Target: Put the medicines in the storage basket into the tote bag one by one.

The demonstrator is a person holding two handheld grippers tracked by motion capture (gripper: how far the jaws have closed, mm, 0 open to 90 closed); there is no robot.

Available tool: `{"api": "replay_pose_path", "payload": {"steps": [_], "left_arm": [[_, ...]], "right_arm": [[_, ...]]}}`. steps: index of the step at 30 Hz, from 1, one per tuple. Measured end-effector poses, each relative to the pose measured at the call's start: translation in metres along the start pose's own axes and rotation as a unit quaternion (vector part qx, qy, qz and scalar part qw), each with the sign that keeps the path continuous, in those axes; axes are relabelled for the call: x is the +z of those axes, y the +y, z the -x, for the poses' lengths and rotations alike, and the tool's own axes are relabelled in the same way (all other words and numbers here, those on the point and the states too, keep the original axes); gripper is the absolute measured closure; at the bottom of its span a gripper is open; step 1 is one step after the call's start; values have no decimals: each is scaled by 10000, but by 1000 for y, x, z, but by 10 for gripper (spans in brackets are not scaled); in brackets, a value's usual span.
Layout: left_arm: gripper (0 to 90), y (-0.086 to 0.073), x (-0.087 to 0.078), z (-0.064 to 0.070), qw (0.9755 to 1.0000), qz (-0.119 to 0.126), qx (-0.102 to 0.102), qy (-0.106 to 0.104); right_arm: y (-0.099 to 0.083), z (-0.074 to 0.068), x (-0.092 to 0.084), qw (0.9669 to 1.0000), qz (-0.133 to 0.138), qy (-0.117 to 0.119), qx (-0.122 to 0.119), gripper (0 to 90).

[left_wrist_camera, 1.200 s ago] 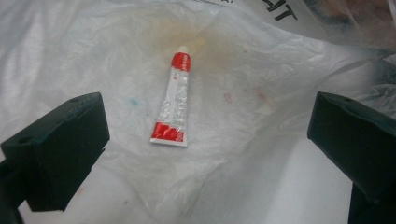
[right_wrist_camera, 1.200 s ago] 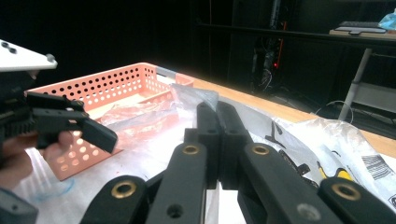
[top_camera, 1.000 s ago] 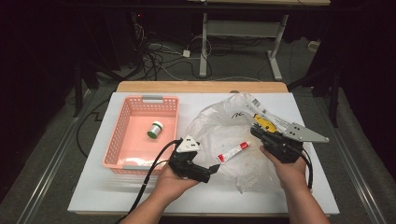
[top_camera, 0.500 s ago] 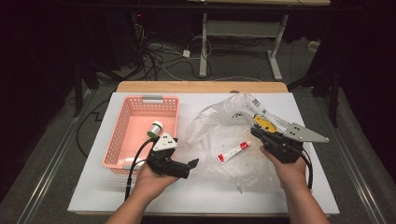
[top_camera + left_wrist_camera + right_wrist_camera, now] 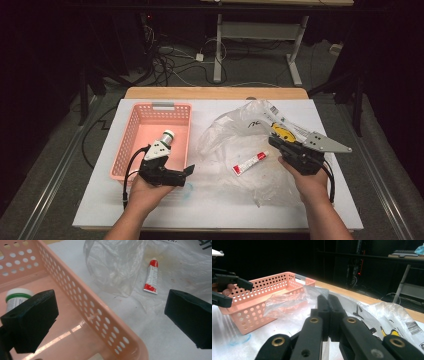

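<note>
**Left gripper wide open at basket corner; right clamped on bag**

Left gripper (image 5: 186, 171): jaws spread wide, nothing between the pads, held over the near right corner of the basket (image 5: 131, 150). In the left gripper view one jaw hangs over the basket's inside, the other over the counter (image 5: 155, 340) outside it; the perforated wall runs between them.

Bottle (image 5: 15, 298): white with green band, lying on the basket floor just behind the inner jaw, partly hidden by it.

Tube (image 5: 151, 277): red and white, lying flat on the clear plastic bag (image 5: 117, 262), ahead of the left gripper's outer jaw and well apart from it. In the high view it lies between the two grippers, nearer the right one.

Right gripper (image 5: 328, 300): jaws closed together, a fold of bag film pinched at the tips and rising from them. Bag spreads beyond and to both sides of this gripper; printed part with yellow mark lies to its right.

Basket stands beyond the bag, past the right gripper's tips, to the left in its view.
</note>
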State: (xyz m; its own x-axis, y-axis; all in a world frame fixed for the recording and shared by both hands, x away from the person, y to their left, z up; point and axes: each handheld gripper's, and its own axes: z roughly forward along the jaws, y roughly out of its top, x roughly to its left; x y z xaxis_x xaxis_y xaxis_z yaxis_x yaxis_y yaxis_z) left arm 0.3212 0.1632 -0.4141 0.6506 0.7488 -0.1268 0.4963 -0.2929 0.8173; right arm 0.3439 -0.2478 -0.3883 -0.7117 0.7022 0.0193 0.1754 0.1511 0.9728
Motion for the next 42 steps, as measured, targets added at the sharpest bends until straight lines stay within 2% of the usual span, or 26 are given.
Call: {"api": "replay_pose_path", "payload": {"steps": [5, 14, 17, 30, 32, 42], "left_arm": [[0, -2, -4, -8, 9999, -12, -28, 138], [0, -4, -12, -25, 9993, 5, -256, 255], [0, -5, -14, -29, 9991, -39, -238, 361], [0, -9, -24, -48, 9973, 12, -500, 531], [0, -9, -25, -49, 9972, 47, -546, 513], [0, -4, -25, -45, 9978, 90, -463, 465]], "right_arm": [[0, 0, -1, 10000, -1, -8, 6, 900], [1, 0, -2, 10000, 18, -12, 0, 900], [1, 0, -1, 10000, 2, -11, -5, 900], [0, 1, -2, 10000, 13, -27, 28, 900], [0, 1, -2, 10000, 7, -23, 31, 900], [-1, 1, -1, 10000, -11, -18, -6, 900]]}}
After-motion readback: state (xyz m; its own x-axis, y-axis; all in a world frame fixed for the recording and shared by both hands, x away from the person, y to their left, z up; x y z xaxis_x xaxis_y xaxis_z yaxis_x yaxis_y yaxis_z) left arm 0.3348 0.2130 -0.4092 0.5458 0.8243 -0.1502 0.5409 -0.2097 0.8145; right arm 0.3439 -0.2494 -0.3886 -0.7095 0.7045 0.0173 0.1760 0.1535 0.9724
